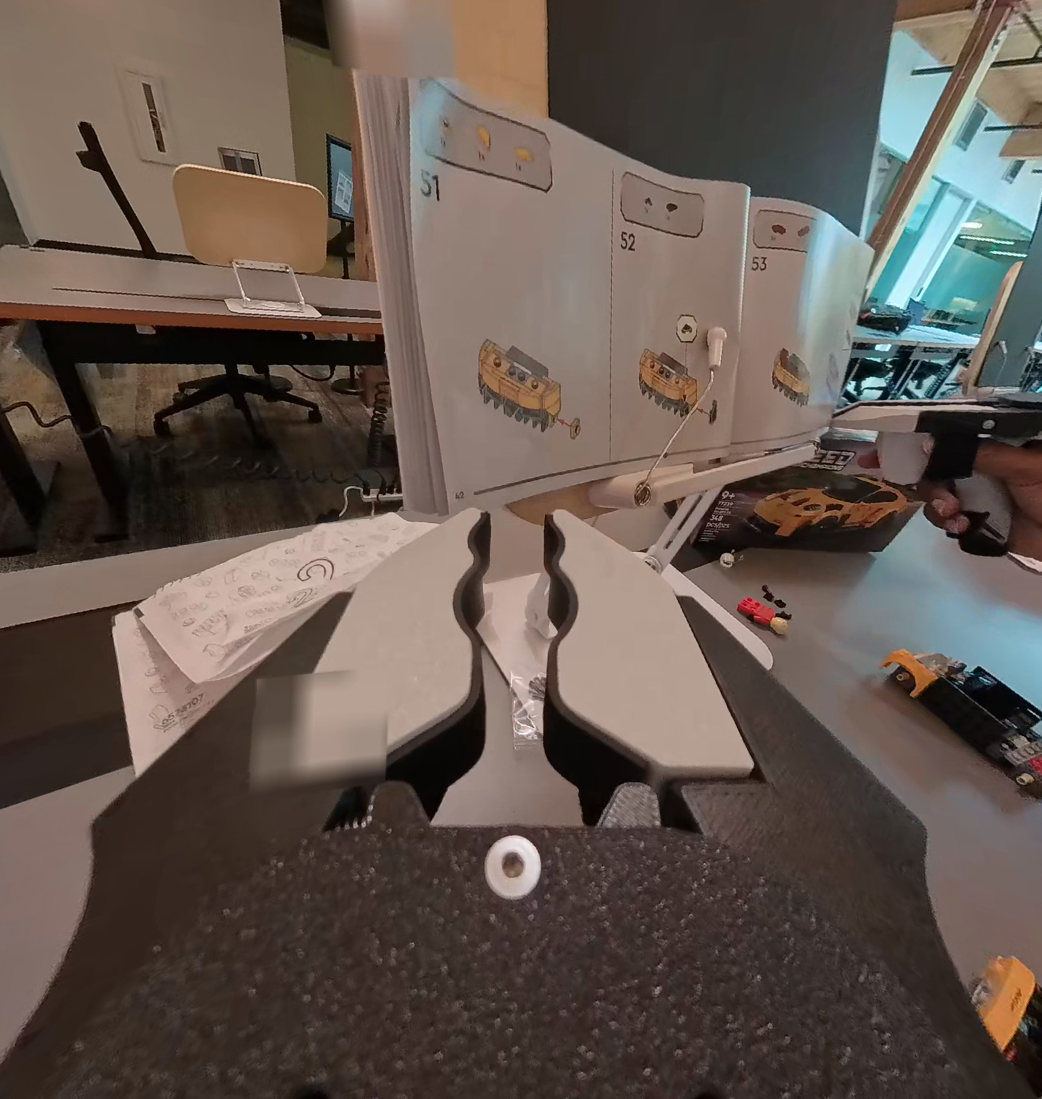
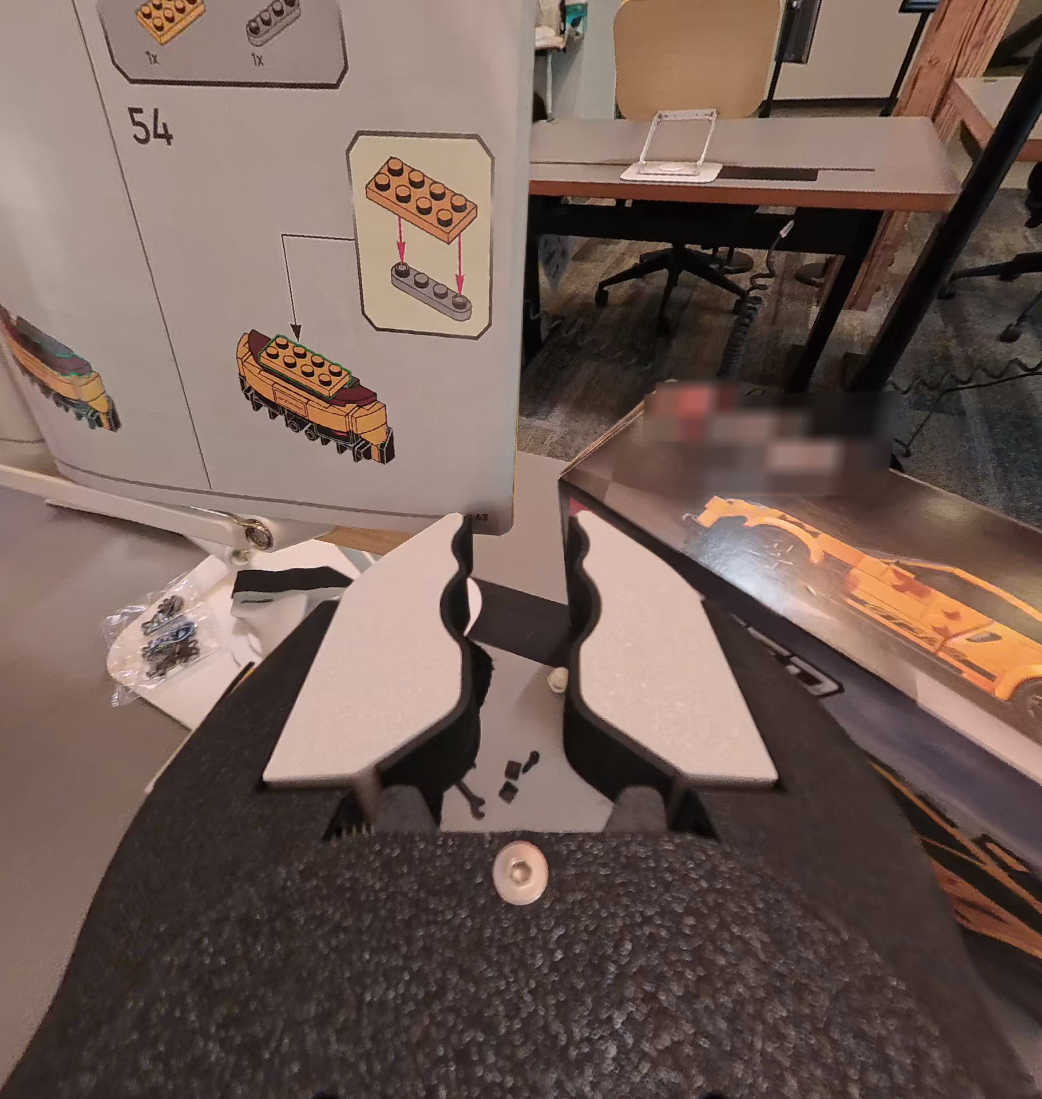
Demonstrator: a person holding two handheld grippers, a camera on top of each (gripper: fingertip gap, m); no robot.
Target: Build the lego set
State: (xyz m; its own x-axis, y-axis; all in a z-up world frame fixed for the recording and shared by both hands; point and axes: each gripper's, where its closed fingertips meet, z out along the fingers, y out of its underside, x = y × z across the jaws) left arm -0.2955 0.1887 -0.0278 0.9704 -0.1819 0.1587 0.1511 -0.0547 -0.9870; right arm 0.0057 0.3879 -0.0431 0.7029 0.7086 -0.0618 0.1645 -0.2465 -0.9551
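The instruction booklet [image 1: 566,297] stands open on a white stand ahead of me. My left gripper [image 1: 515,523] is open and empty, held above the table in front of the booklet's foot. My right gripper [image 2: 518,529] is open and empty, close to the booklet's right page [image 2: 268,267]; it also shows in the left wrist view [image 1: 845,416], held by a hand [image 1: 1018,511]. A partly built black and orange car chassis [image 1: 976,713] lies on the grey table at the right. An orange sub-assembly [image 1: 1006,1005] lies nearer, at the lower right. Small black pieces [image 2: 515,773] lie under the right gripper.
The set's box [image 2: 863,594] with an orange car picture lies right of the stand. A red minifigure [image 1: 762,612] lies by it. Crumpled paper bags [image 1: 239,606] lie at the left. A clear bag of small parts [image 2: 161,636] lies by the stand's foot. Desks and chairs stand behind. Left tips to right tips: about 35 cm. To the orange sub-assembly [image 1: 1006,1005]: left tips about 30 cm, right tips about 35 cm.
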